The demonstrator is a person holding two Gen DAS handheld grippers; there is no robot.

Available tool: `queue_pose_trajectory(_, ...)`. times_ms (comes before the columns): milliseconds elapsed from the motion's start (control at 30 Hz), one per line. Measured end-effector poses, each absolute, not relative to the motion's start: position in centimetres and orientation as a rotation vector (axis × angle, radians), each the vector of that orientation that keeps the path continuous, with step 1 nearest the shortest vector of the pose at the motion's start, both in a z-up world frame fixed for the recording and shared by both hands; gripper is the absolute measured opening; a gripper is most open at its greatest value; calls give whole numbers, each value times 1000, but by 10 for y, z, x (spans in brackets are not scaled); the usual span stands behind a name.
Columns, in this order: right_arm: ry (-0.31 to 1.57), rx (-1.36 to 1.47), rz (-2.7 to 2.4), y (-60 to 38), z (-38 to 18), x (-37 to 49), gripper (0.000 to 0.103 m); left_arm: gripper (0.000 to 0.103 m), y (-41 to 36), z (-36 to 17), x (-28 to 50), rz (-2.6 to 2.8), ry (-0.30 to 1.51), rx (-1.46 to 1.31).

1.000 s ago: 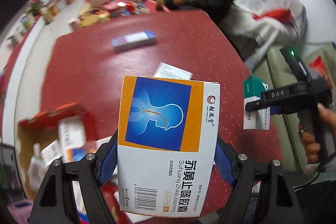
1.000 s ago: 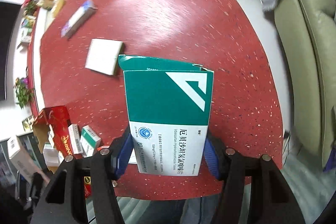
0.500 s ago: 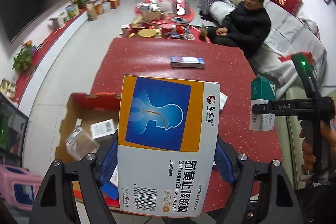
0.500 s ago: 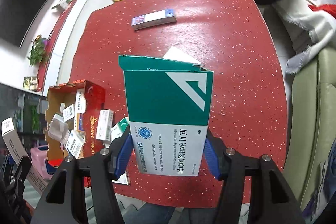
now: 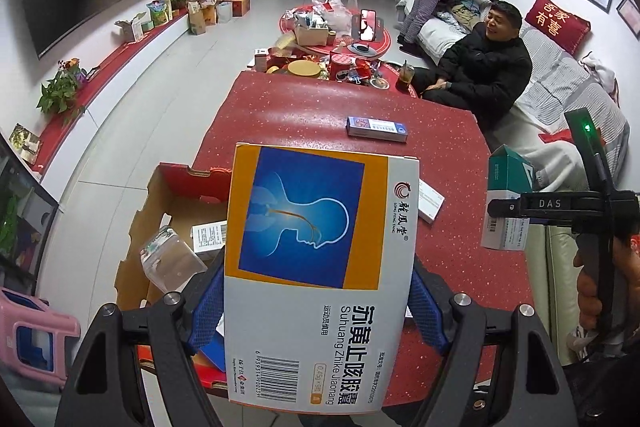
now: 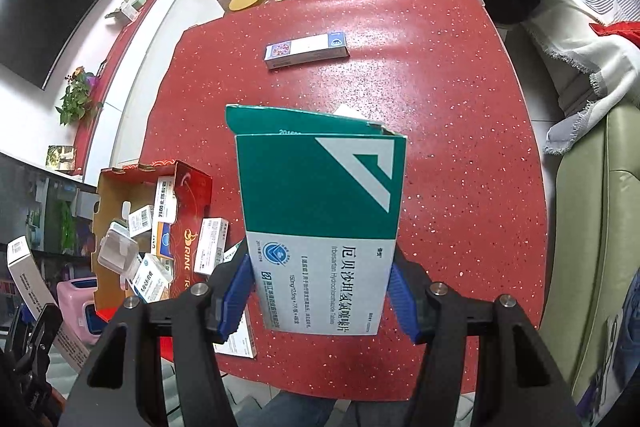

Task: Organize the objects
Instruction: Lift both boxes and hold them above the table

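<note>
Left gripper (image 5: 318,301) clamps the orange-and-blue carton (image 5: 320,267), right gripper (image 6: 320,297) the green carton (image 6: 320,223); the open red box (image 6: 136,227) lies low-left, nearer the left hand.

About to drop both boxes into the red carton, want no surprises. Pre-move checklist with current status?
1. Left claw gripping the orange-and-blue medicine box: ok, blue pads on both side edges.
2. Right claw gripping the green-and-white medicine box: ok.
3. Green box's top flap closed: not ok, it stands open.
4. Red carton has free space: ok, bare floor shows in the left wrist view.
5. Table fully cleared: not ok, the long blue-and-white box lies there, plus boxes beside the carton.
6. Both held boxes clear of the table: cannot tell.
</note>
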State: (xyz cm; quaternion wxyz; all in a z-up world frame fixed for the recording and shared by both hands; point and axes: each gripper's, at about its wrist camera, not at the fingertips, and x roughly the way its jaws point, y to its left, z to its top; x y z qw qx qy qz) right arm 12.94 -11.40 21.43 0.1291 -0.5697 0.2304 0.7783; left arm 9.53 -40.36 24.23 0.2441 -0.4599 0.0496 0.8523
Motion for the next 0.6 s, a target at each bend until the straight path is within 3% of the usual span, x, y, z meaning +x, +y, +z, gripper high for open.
queue_pose_trajectory(600, 654, -1691, 2250, -116, 206, 130, 60, 83, -398, 234, 98, 2316, 140, -1290)
